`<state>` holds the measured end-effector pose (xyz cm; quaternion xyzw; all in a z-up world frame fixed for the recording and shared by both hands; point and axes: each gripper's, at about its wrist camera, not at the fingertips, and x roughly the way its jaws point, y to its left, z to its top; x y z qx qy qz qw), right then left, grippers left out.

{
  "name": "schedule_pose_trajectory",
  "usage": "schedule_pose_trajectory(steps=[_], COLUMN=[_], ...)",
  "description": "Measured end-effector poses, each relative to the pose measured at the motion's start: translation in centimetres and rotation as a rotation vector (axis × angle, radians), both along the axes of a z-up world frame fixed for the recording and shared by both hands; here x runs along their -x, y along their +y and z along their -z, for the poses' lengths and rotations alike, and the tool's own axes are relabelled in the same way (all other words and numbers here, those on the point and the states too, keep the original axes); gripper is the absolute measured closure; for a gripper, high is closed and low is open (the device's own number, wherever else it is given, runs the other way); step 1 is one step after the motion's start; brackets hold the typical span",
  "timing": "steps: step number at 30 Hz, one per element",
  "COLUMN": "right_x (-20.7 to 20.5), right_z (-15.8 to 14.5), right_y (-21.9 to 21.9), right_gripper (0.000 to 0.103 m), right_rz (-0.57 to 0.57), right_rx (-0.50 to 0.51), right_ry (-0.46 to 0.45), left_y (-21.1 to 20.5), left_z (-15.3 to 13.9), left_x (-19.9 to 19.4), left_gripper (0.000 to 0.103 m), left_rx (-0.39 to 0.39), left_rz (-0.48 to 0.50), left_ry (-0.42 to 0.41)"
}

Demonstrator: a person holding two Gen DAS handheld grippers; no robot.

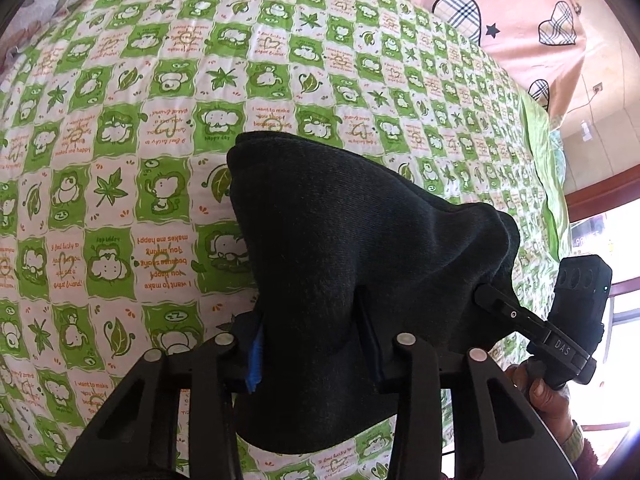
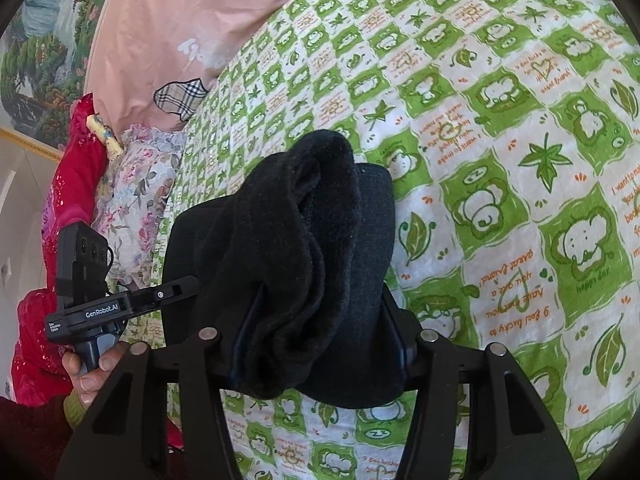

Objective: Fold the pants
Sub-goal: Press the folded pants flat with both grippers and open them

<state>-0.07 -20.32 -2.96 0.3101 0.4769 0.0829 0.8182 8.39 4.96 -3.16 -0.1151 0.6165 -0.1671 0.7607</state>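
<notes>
**Pants pinched at two points, lifted off the bed**

With both hands raised over the bed (image 1: 168,128), I hold the black pants (image 1: 360,248) at two spots so the cloth hangs between them and can be laid over in a fold. My guess: one edge is gathered in each hand, ready to bring down flat on the green checked sheet.

- Left fingers (image 1: 316,344): partly closed, clamped on a thick bunch of the pants. A blue pad (image 1: 255,360) shows at one side, cloth pressed against it. Fabric rises ahead of the fingers and droops below them.
- Right fingers (image 2: 320,336): also partly closed, clamped on a rolled, layered wad of the pants (image 2: 304,232); the bulk keeps them from meeting.
- Each camera catches the other hand's gripper off to the side, biting the same garment.
- Pink pillow (image 1: 520,20) sits at the head of the bed, well apart from the work.

Risk, as I judge it: bunched layers may slip unevenly when lowered.
</notes>
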Motion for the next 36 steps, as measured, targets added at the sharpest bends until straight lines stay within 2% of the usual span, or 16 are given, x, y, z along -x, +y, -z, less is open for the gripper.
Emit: schedule_pose_trajectory(steps=[6, 10, 14, 18, 27, 28, 34, 36], right_x=[-0.8, -2.2, -4.4, -7.3, -12.9, -13.2, -14.6, -14.8], right_z=[-1.9, -3.2, -4.4, -5.0, -4.7, -4.5, -2.9, -2.2], right_y=[0.6, 1.4, 2.6, 4.0, 6.0, 6.0, 6.3, 6.4], right_gripper=[0.050, 0.051, 0.051, 0.051, 0.051, 0.051, 0.051, 0.051], right_rz=[-0.025, -0.057, -0.097, -0.142, -0.196, -0.196, -0.198, -0.199], right_rx=[0.006, 0.006, 0.011, 0.027, 0.059, 0.060, 0.083, 0.112], right_ry=[-0.034, -0.067, -0.102, -0.120, -0.126, -0.124, -0.081, -0.052], left_y=[1.3, 2.5, 4.5, 6.4, 8.7, 8.0, 8.6, 8.8], left_z=[-2.2, -4.2, -5.9, -6.4, -5.5, -5.0, -2.7, -1.8], left_x=[0.5, 0.4, -0.5, -1.9, -5.2, -5.5, -6.7, -6.8], left_gripper=[0.072, 0.072, 0.072, 0.072, 0.072, 0.072, 0.071, 0.066], left_rx=[0.025, 0.009, 0.008, 0.001, -0.055, -0.060, -0.072, -0.075], left_rz=[-0.005, -0.031, -0.073, -0.114, -0.170, -0.172, -0.178, -0.177], left_ry=[-0.041, -0.095, -0.134, -0.146, -0.174, -0.173, -0.130, -0.111])
